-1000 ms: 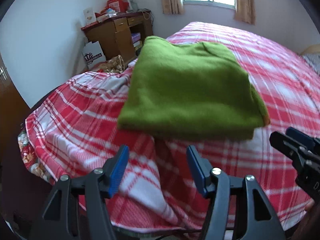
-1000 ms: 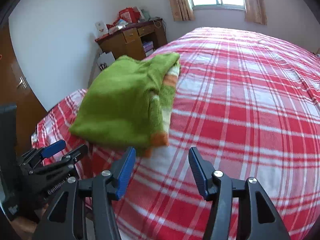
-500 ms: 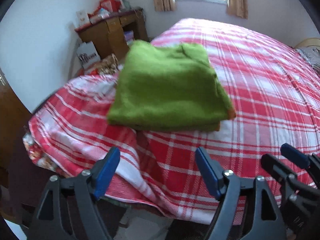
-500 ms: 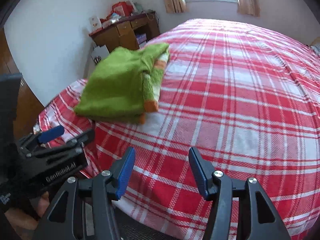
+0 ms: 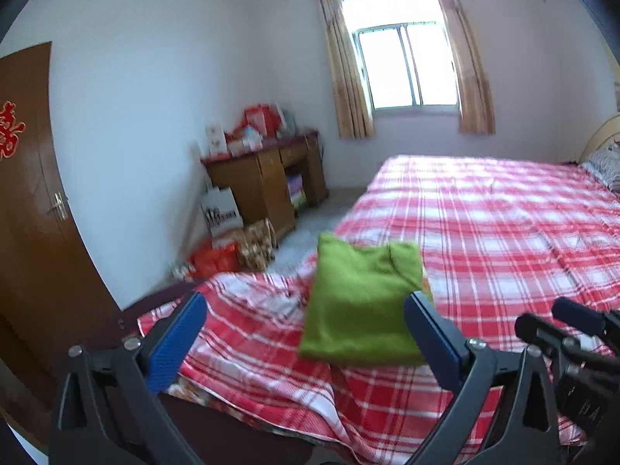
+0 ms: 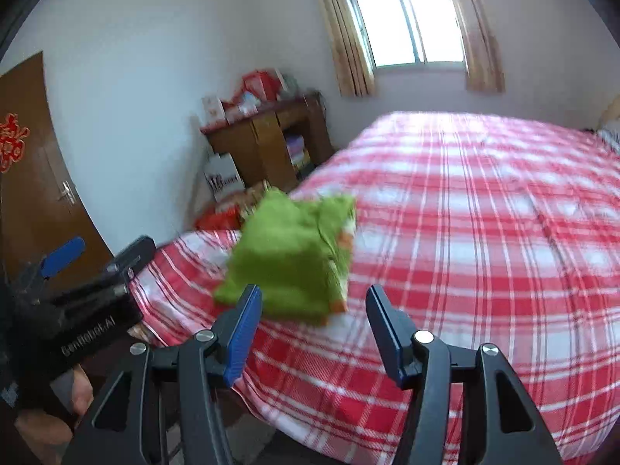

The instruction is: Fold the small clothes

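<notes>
There, folded green garment [image 5: 362,306] on bed [image 5: 503,232], beyond both empty tongs [image 5: 306,333].

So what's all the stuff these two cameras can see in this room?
green folded garment: one, green with orange trim, lying on the bed near its foot corner
bed: one, red and white plaid cover, fills the right side
pillow: one, grey patterned, at the far head end
wooden desk: one, brown, against the left wall, boxes piled on top
white paper bag: one, on the floor beside the desk
window: one, with tan curtains, back wall
door: one, brown, far left, red decoration on it
left gripper: black, blue fingers, open, empty
right gripper: black, blue fingers, open, empty
</notes>
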